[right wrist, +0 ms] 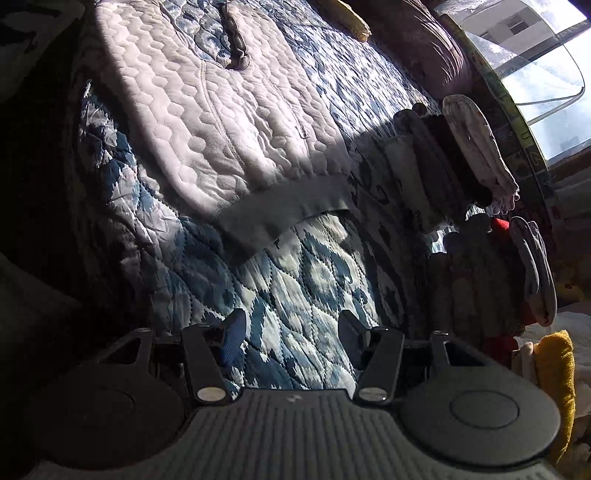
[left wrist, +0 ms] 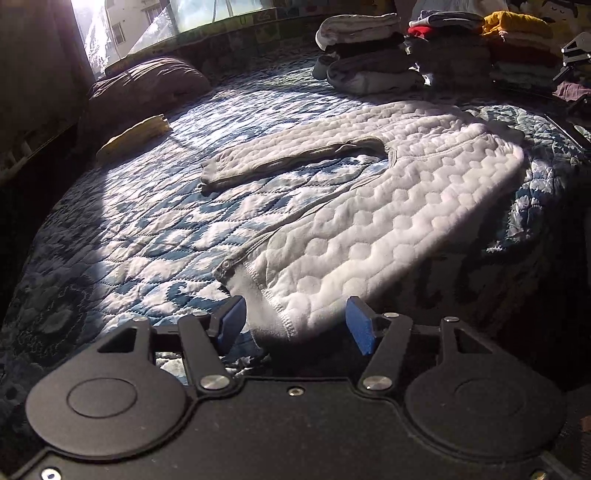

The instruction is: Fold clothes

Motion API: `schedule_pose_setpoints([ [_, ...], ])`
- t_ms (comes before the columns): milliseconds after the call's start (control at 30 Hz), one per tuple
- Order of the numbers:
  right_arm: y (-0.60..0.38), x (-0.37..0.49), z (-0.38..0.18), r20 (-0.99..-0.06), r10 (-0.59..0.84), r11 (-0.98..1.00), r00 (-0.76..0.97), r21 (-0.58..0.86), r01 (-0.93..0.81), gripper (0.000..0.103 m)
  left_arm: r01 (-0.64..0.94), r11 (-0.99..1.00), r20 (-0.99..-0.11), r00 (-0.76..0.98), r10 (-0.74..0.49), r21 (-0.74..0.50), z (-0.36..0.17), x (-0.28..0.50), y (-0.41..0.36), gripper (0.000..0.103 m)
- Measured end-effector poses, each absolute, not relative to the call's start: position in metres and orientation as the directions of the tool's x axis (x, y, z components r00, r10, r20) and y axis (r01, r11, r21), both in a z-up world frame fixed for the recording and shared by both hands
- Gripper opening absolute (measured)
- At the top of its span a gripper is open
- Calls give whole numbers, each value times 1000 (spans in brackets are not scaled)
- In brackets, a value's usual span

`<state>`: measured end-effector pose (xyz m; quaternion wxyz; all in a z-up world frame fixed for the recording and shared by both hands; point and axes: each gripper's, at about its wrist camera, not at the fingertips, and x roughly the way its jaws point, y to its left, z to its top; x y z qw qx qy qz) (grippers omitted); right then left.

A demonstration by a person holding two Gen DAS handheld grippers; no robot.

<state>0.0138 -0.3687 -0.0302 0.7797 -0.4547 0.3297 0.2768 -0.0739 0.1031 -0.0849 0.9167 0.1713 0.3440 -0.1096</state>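
A white quilted top (left wrist: 388, 206) lies spread flat on the blue-and-white bedspread (left wrist: 147, 229), one sleeve (left wrist: 280, 158) stretched out to the left. My left gripper (left wrist: 295, 325) is open and low at the near edge of the top. A corner of the hem (left wrist: 273, 314) lies between its blue pads (left wrist: 232, 321), which stand apart from the cloth. In the right wrist view the same top (right wrist: 207, 129) lies ahead, its ribbed edge (right wrist: 288, 218) nearest. My right gripper (right wrist: 291, 332) hangs open over bare bedspread (right wrist: 314, 280), short of that edge and holding nothing.
Stacks of folded clothes (left wrist: 369, 55) stand along the far side of the bed, with a yellow-topped pile (left wrist: 517, 37) further right. They also stand to the right of my right gripper (right wrist: 443, 158). A dark pillow (left wrist: 147, 81) and a yellow item (left wrist: 133, 136) lie far left, below a bright window (left wrist: 184, 14).
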Motion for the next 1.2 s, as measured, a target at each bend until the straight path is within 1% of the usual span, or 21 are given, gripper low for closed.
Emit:
schedule_pose_setpoints([
  [100, -345, 4, -56, -710, 210, 437, 672, -547, -714, 55, 373, 877, -685, 725, -70, 305, -95, -77, 95, 59],
  [167, -324, 0, -81, -677, 216, 398, 704, -597, -697, 54, 417, 821, -683, 729, -45, 391, -101, -80, 89, 59],
  [267, -299, 1, -115, -649, 230, 370, 725, -631, -682, 52, 464, 732, -684, 729, 4, 499, -111, -81, 81, 59],
  [400, -292, 10, -134, -610, 228, 399, 759, -652, -644, 47, 494, 629, -666, 745, 51, 601, -121, -78, 75, 59],
  [533, -303, 17, -137, -584, 207, 423, 785, -670, -610, 46, 500, 585, -656, 751, 75, 639, -130, -70, 71, 57],
  [633, -312, 20, -139, -590, 203, 419, 781, -669, -614, 46, 493, 572, -641, 763, 78, 656, -133, -70, 69, 57],
  [800, -312, 18, -146, -577, 220, 378, 786, -693, -614, 46, 476, 557, -614, 786, 78, 680, -137, -73, 67, 57],
  [933, -308, 18, -154, -559, 234, 325, 796, -726, -606, 44, 462, 545, -591, 803, 78, 700, -141, -75, 66, 57],
  [1000, -310, 22, -148, -567, 243, 364, 787, -698, -616, 44, 455, 539, -580, 811, 78, 709, -143, -76, 65, 57],
  [1033, -311, 25, -144, -572, 248, 386, 782, -682, -621, 41, 451, 538, -575, 814, 79, 712, -143, -76, 65, 57],
  [1067, -312, 27, -140, -577, 253, 407, 777, -665, -626, 37, 447, 541, -572, 816, 80, 713, -142, -76, 65, 53],
  [1100, -313, 29, -137, -581, 258, 427, 772, -648, -631, 35, 441, 549, -571, 817, 83, 710, -141, -75, 65, 47],
  [1133, -315, 32, -133, -585, 263, 448, 767, -630, -635, 29, 433, 561, -570, 817, 88, 706, -140, -74, 66, 28],
  [1167, -316, 34, -130, -589, 269, 468, 762, -612, -638, 14, 423, 575, -569, 817, 92, 700, -138, -72, 68, 17],
  [1200, -317, 36, -126, -593, 274, 487, 757, -593, -641, 7, 412, 600, -569, 818, 89, 685, -135, -70, 70, 16],
])
